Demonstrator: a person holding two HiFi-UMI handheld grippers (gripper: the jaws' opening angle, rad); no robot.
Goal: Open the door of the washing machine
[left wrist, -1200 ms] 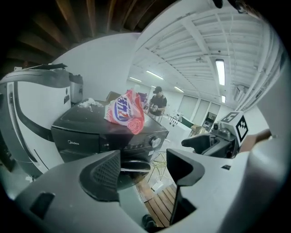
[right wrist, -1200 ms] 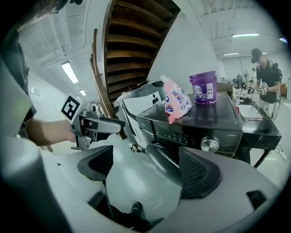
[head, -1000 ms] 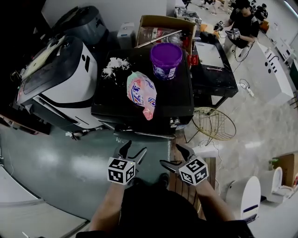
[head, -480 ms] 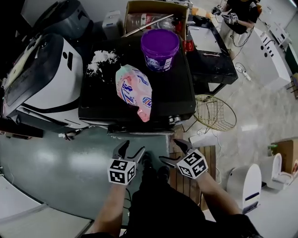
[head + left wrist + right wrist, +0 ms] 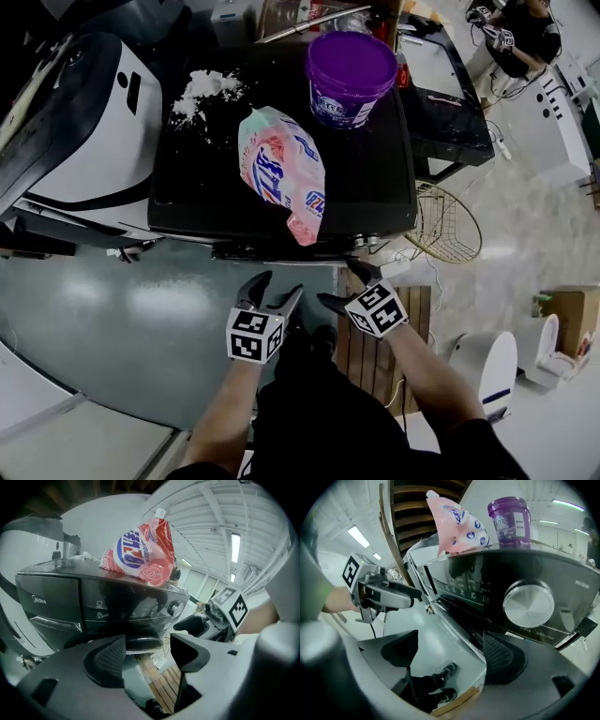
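Washing machine (image 5: pixel 375 187) sits right in front of the person, black top facing the head view, front panel at its near edge. On top: a pink/white detergent pouch (image 5: pixel 281 169) lying flat near the middle, a purple tub (image 5: pixel 352 70) upright toward the back, and spilled white powder (image 5: pixel 202 89) at the back-left corner. A white machine (image 5: pixel 94 112) stands just beside it on the left. A wire basket (image 5: pixel 450 225) lies on the floor to its right.

L tongs (image 5: pixel 272 292) are low in front of the washer's near edge and not touching it. Jaws are wide apart, closing a touch, w/ nothing btwn them. Its view shows only the panel, the floor and wooden slats (image 5: pixel 361 333) through the gap.

R tongs (image 5: pixel 343 287) are just beside the L pair, near the washer's front-right. Jaws are wide and empty, w/ floor and the person's shoes seen btwn them. The big silver knob (image 5: pixel 528 604) on the panel is just above the R jaw in that view, no contact.

The door is below the panel and mostly hidden by both tongs, so can't tell if it's latched.
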